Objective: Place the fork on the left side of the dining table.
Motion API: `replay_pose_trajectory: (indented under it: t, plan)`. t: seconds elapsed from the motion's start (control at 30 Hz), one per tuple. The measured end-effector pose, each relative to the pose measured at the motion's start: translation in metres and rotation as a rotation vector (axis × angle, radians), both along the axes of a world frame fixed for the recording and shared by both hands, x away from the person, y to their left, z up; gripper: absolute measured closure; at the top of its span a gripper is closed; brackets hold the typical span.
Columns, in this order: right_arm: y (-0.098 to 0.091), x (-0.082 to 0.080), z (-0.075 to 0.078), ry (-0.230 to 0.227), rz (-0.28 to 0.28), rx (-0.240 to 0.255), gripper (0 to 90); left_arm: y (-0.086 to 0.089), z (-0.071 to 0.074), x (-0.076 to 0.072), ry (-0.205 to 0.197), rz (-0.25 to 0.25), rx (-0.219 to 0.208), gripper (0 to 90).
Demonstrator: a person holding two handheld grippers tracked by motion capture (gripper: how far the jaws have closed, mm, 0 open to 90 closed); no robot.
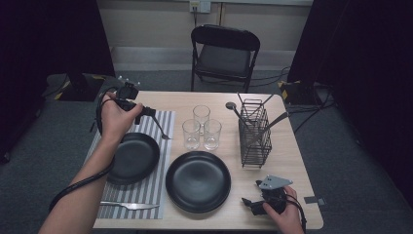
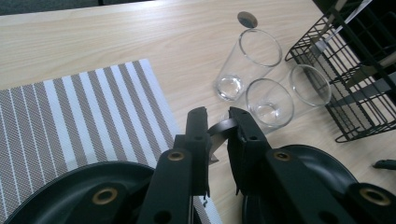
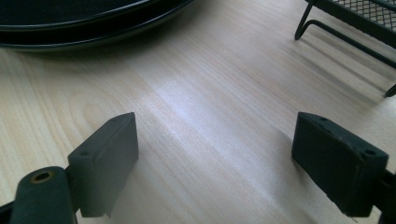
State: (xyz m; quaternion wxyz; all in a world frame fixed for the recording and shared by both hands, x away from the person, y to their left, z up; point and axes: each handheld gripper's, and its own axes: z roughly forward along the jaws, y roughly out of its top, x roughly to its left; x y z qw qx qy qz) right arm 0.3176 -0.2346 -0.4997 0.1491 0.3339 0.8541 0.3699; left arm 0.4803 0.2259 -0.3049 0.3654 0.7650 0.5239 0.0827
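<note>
My left gripper (image 1: pixel 148 113) hovers over the far right corner of the striped placemat (image 1: pixel 146 190), shut on the handle of a metal fork (image 1: pixel 163 132) whose tines hang down toward the mat's right edge. In the left gripper view the fork's handle (image 2: pixel 220 128) is pinched between the two black jaws of my left gripper (image 2: pixel 217 116), above the gap between two black plates. My right gripper (image 1: pixel 248 204) rests low at the table's front right, open; in the right gripper view my right gripper (image 3: pixel 215 154) has only bare wood between its wide-set pads.
One black plate (image 1: pixel 134 157) lies on the placemat, another plate (image 1: pixel 197 181) beside it on the wood. A knife (image 1: pixel 129 205) lies at the mat's near end. Three glasses (image 1: pixel 201 116) stand mid-table, left of a wire cutlery rack (image 1: pixel 254 134) with utensils. A folding chair (image 1: pixel 224 53) stands beyond the table.
</note>
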Motion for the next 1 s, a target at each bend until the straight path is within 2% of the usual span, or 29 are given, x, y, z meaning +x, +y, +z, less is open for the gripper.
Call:
replay_pose_trajectory:
  t: [0.13, 0.33, 1.0]
  plan:
    - [0.0, 0.0, 0.0, -0.001, 0.001, 0.001, 13.8, 0.002, -0.002, 0.004, 0.002, 0.012, -0.003, 78.6]
    - [0.0, 0.0, 0.0, -0.002, 0.002, 0.003, 13.8, 0.003, -0.005, 0.01, 0.001, 0.018, 0.026, 78.6]
    - [0.0, 0.0, 0.0, -0.001, -0.004, 0.004, 13.9, 0.008, -0.012, 0.028, 0.008, 0.051, 0.042, 78.6]
